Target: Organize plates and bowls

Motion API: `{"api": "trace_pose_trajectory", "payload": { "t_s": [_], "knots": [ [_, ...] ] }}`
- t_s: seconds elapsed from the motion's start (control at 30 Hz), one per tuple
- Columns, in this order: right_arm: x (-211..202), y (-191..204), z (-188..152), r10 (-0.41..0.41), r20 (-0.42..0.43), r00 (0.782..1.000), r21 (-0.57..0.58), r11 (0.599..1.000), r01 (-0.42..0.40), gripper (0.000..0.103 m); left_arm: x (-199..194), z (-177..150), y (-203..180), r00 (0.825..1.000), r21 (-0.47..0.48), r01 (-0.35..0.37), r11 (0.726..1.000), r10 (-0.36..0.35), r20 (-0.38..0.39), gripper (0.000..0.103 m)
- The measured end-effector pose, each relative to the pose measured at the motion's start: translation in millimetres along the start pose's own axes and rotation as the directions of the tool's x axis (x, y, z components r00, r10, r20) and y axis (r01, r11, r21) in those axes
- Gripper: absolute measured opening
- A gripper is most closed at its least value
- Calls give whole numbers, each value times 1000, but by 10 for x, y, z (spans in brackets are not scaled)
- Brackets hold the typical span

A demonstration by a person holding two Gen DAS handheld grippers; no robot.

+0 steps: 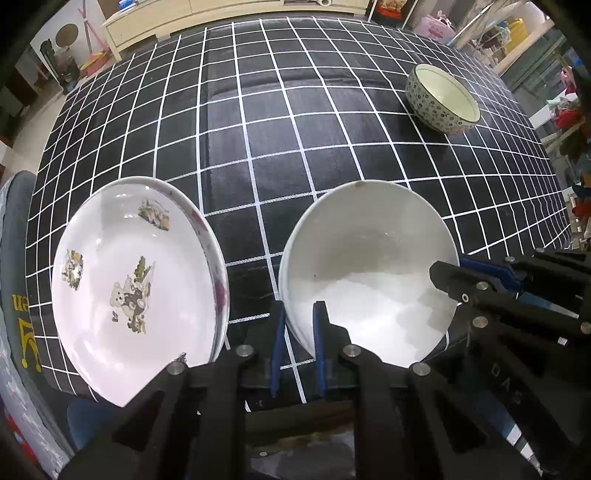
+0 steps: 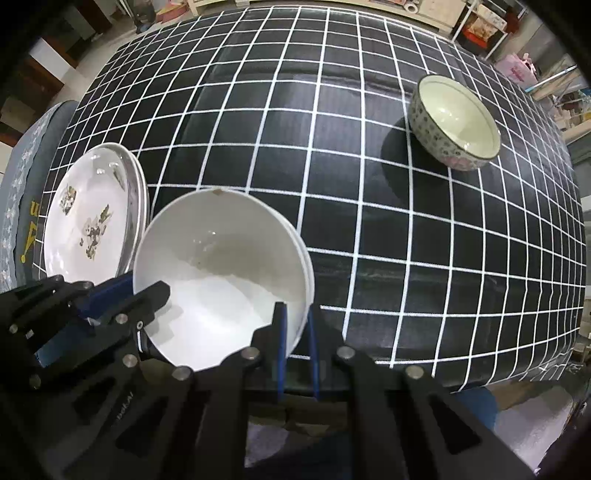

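Note:
A plain white bowl (image 1: 369,273) sits near the table's front edge, with a second rim under it in the right wrist view (image 2: 221,266). My left gripper (image 1: 298,325) is shut on its left rim. My right gripper (image 2: 295,332) is shut on its right rim; it also shows in the left wrist view (image 1: 448,282). The left gripper shows in the right wrist view (image 2: 147,299). A stack of white plates with bear pictures (image 1: 133,280) lies left of the bowl (image 2: 92,218). A patterned bowl (image 1: 441,98) stands upright at the far right (image 2: 456,122).
A black tablecloth with a white grid (image 1: 280,122) covers the table (image 2: 280,122). A grey chair cushion (image 1: 14,295) is at the left edge. A cream cabinet (image 1: 221,14) stands beyond the table's far side.

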State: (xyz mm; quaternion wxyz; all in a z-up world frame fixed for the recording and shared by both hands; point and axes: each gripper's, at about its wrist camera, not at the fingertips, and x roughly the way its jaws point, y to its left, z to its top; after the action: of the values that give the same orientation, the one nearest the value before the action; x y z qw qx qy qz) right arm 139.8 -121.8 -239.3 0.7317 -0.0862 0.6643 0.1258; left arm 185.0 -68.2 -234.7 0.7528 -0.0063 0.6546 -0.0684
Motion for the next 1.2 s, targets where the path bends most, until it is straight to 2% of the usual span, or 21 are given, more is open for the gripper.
{"api": "trace_pose_trajectory", "payload": {
  "t_s": [0.27,0.33,0.4,0.5,0.73,0.83,1.2],
  "knots": [
    [-185,-137,31,43,45,998,47,998,-45,15,-227,47,-4,999,-4,19,1000,-18,49,21],
    [-260,-191,47,45,67,997,53,997,-48,20,-290,88,-25,998,0,24,1000,-24,62,21],
    [-353,-261,54,48,93,995,59,997,-54,34,-340,126,-53,997,5,30,1000,-30,73,25],
    [-438,-399,82,45,117,992,78,995,-55,44,-408,187,-128,995,13,37,999,-38,93,26],
    [-560,-855,161,32,141,990,150,987,-53,46,-508,453,-426,991,54,55,997,-61,120,30],
    [-611,-1059,209,-5,154,988,183,983,-23,46,-530,601,-550,990,61,70,996,-76,117,30],
    [-756,-1813,494,-5,193,981,260,965,-46,46,-432,1227,-983,989,88,94,992,-103,103,30]
  ]
}}
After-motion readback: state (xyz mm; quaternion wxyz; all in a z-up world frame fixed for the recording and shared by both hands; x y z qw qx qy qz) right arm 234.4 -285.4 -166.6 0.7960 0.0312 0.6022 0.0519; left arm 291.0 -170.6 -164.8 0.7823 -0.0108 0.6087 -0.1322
